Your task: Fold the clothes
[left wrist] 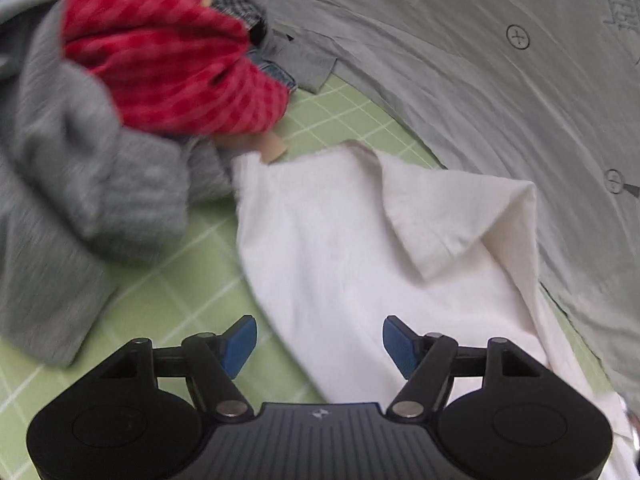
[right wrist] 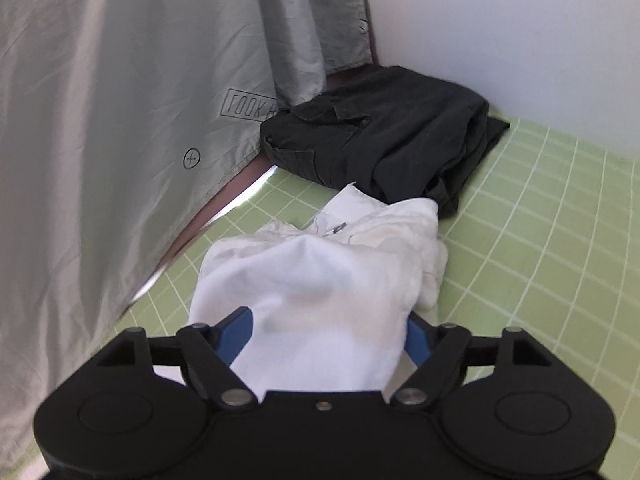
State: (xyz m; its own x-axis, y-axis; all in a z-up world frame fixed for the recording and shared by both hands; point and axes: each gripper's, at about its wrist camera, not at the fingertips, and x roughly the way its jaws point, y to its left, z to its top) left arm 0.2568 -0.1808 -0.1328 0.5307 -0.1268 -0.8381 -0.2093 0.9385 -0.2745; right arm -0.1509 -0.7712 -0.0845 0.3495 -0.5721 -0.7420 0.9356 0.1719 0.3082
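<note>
A white garment [left wrist: 340, 240] lies spread on the green grid mat [left wrist: 180, 292], with one flap folded over at its right. My left gripper [left wrist: 320, 340] hovers just above its near edge, open, with nothing between the blue pads. In the right wrist view the same white garment [right wrist: 320, 280] is bunched up and rises between the spread fingers of my right gripper [right wrist: 328, 336]. The blue pads [right wrist: 240, 332] stand wide apart on either side of the cloth, so this gripper is open and not clamped.
A pile of a grey knit [left wrist: 72, 184], a red checked garment [left wrist: 160, 52] and denim lies at the left. A large grey-green printed cloth [left wrist: 480, 80] hangs along the mat's edge. A folded black garment [right wrist: 380, 148] sits in the corner by the white wall [right wrist: 520, 40].
</note>
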